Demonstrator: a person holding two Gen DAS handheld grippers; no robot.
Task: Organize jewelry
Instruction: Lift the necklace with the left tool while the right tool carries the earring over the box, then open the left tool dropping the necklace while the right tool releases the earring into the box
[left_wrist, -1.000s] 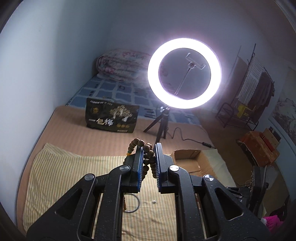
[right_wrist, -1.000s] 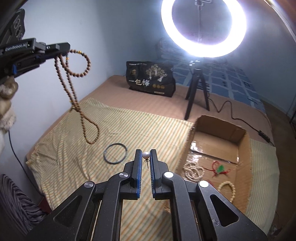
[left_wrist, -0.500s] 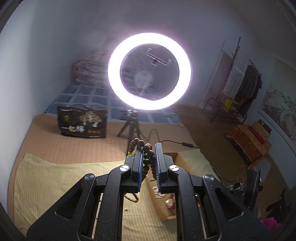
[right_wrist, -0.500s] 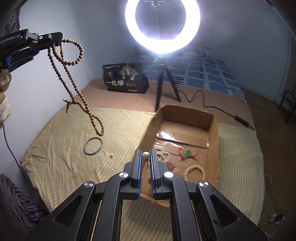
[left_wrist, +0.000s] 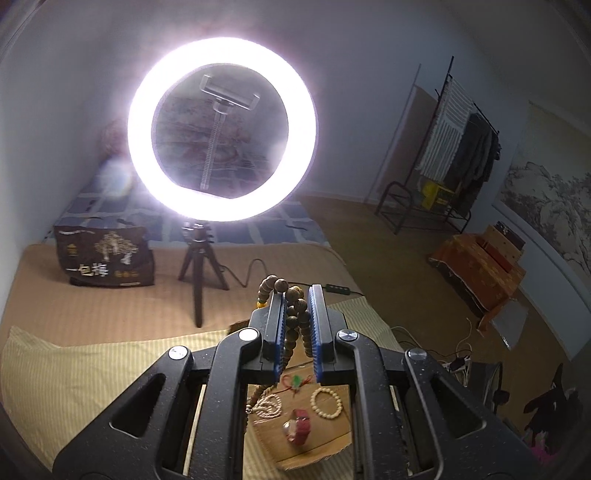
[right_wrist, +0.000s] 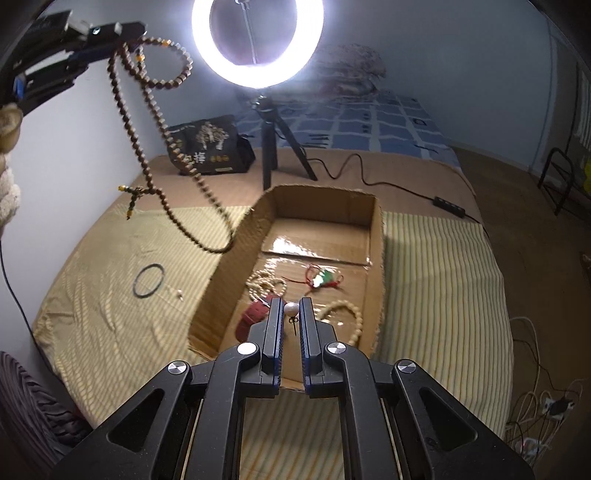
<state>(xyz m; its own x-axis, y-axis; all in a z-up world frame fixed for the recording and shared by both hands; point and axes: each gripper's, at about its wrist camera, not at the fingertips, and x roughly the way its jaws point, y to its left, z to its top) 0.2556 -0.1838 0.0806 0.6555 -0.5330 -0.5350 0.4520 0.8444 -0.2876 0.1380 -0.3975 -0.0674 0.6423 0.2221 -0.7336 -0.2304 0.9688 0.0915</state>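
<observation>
My left gripper (left_wrist: 296, 291) is shut on a long brown bead necklace (left_wrist: 295, 314). In the right wrist view that gripper (right_wrist: 127, 33) is up at the top left, and the necklace (right_wrist: 162, 129) dangles from it, its lowest loop at the left rim of the cardboard box (right_wrist: 236, 258). My right gripper (right_wrist: 291, 306) is shut on a pearl earring (right_wrist: 291, 309) above the near end of the box. Inside the box lie a cream bead strand (right_wrist: 264, 282), a red and green charm (right_wrist: 323, 277), a cream bracelet (right_wrist: 341, 314) and a red watch (left_wrist: 297, 428).
A black ring (right_wrist: 148, 280) and a small pearl stud (right_wrist: 180, 294) lie on the striped cloth (right_wrist: 110, 295) left of the box. A lit ring light (right_wrist: 258, 40) on a tripod (right_wrist: 271, 147), its cable and a black bag (right_wrist: 207, 149) stand behind the box.
Both grippers have moved right towards the box. The hanging necklace swung from over the cloth to the box's left rim. The pearl earring now sits over the box interior.
</observation>
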